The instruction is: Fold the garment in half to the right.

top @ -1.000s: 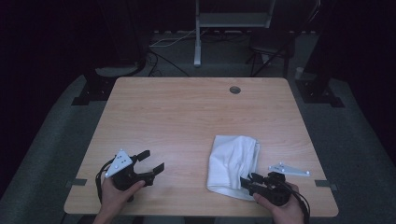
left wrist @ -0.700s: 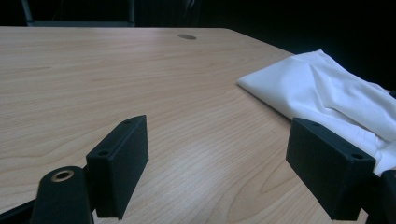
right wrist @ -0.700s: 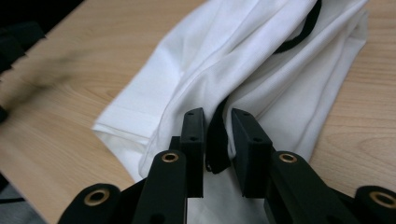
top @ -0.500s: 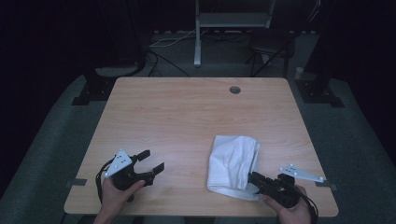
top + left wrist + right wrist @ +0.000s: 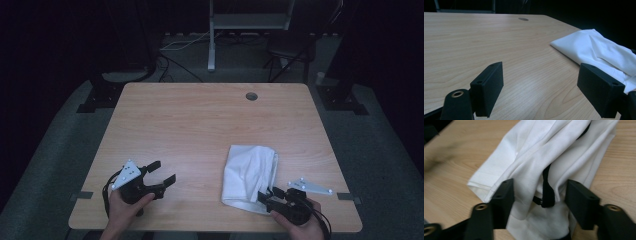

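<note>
A folded white cloth lies on the wooden table, right of centre near the front edge. In the right gripper view the cloth shows a black strap running along a fold. My right gripper is open at the cloth's near end. Its jaws stand on either side of that fold and strap, not closed on them. My left gripper rests at the front left, open with nothing in it. In the left gripper view it points across bare wood, with the cloth off to its right.
A round cable hole sits near the table's far edge. Beyond the table stand a dark floor, a white stand and chair legs. The front edge of the table lies just beneath both hands.
My right gripper drifted a little to the right, then came back left to the cloth's near end. The left gripper has stayed where it was.
</note>
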`<state>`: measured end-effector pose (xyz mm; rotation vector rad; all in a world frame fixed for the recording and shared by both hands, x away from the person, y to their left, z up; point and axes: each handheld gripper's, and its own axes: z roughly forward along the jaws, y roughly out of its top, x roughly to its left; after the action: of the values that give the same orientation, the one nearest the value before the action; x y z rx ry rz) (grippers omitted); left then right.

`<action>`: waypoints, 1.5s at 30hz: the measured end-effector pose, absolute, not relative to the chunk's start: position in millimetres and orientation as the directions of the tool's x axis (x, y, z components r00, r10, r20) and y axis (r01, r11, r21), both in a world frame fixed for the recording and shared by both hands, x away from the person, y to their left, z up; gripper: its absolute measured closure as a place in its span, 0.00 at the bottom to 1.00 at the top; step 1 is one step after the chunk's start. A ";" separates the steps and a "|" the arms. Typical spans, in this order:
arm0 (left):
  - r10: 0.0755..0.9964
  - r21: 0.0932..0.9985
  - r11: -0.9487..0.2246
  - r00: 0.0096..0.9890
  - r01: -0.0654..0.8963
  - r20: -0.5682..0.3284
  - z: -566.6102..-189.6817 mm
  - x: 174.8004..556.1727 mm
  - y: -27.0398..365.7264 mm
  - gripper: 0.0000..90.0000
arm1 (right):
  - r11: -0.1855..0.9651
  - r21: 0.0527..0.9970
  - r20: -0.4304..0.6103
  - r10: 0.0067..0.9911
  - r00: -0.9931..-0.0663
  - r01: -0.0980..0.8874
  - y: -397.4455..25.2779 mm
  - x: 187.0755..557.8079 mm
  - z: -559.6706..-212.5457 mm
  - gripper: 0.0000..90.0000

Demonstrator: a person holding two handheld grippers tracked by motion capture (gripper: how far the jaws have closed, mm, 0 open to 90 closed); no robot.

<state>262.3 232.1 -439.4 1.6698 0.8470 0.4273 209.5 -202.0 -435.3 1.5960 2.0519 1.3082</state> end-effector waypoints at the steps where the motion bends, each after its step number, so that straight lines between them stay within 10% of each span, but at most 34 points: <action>1: 0.724 0.949 -0.081 0.672 0.306 -0.156 -439.5 262.4 232.2 0.23 | 0.013 0.756 0.312 0.872 -0.377 0.654 -200.1 210.0 -436.0 0.55; 12: 0.724 0.948 -0.080 0.672 0.308 -0.158 -439.5 262.0 232.5 0.23 | 0.111 0.806 0.174 0.894 -0.413 0.581 -195.3 207.7 -436.3 0.90; 45: 0.727 0.944 -0.065 0.664 0.325 -0.178 -439.7 263.2 234.5 0.23 | -0.207 0.740 0.497 0.810 -0.312 0.640 -242.7 187.6 -425.4 0.87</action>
<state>263.2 234.5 -439.7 1.6602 0.8691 0.4101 187.6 -242.7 -425.4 1.7348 1.8639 1.5412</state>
